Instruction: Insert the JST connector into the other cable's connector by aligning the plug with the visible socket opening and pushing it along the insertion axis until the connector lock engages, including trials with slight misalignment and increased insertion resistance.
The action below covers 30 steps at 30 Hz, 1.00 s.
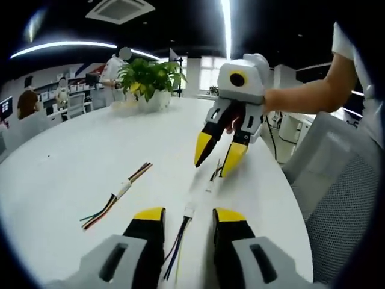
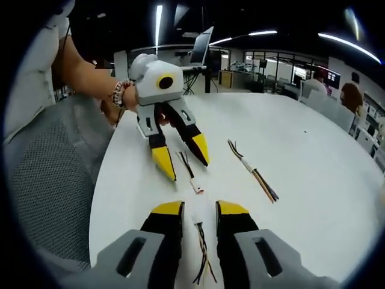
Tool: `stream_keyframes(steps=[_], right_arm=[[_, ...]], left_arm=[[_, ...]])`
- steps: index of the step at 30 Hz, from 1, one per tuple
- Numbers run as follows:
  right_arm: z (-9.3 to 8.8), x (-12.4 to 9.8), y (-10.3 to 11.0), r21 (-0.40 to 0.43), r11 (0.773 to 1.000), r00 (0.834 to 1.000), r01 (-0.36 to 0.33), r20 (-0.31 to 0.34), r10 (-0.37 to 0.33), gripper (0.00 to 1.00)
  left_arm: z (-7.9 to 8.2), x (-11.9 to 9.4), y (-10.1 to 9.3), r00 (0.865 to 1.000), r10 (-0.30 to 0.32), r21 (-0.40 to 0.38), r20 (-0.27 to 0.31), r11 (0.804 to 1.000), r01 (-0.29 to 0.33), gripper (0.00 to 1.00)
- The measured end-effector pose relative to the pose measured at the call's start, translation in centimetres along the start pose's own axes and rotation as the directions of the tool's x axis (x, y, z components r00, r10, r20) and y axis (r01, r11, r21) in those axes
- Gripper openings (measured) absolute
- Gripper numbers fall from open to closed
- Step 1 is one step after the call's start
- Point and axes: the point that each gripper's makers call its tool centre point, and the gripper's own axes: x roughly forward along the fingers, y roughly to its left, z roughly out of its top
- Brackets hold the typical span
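Note:
Two short cables lie end to end on the white table (image 1: pixel 72 162), their white connectors a small gap apart. One connector (image 1: pixel 189 211) lies between the jaws of my left gripper (image 1: pixel 189 215), which is open, and its wires trail back toward the camera. The other cable (image 1: pixel 213 174) lies under the right gripper (image 1: pixel 218 155), also open, held by a hand. In the right gripper view my right gripper (image 2: pixel 200 209) stands open over its own connector (image 2: pixel 197 220). The left gripper (image 2: pixel 182 158) is open above the other connector (image 2: pixel 197 185).
A third cable (image 1: pixel 117 195), (image 2: pixel 252 171), joined at a white connector, lies apart to the side. A potted plant (image 1: pixel 150 81) stands at the table's far end. A grey mesh chair (image 1: pixel 343 205), (image 2: pixel 48 180) sits by the table's curved edge. People sit in the background.

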Motion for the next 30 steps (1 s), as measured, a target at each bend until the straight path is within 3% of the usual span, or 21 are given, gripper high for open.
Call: stream_keyframes(steps=[5,16,23,30], right_arm=[[-1.4,0.0,0.2,0.013,1.0,1.0,-0.003,-0.014,0.004,0.16],[-2.3,0.4,0.0,0.027,1.0,1.0,0.007,-0.004,-0.007,0.12],[-2.2,0.7,0.1,0.024,1.0,1.0,0.006,0.006,-0.006,0.1],[-2.1,1.0,0.2,0.015,1.0,1.0,0.002,0.006,-0.002,0.05]], left_arm=[[-0.5,0.8,-0.5,1.0,-0.014,0.015,-0.017,1.0,0.014,0.22],[-0.4,0.9,-0.5,1.0,-0.017,0.028,-0.007,0.999,0.017,0.16],[-0.7,0.8,-0.3,1.0,-0.025,0.001,0.004,1.0,0.025,0.13],[-0.7,0.8,-0.5,0.999,-0.033,0.02,0.018,0.999,0.033,0.11]])
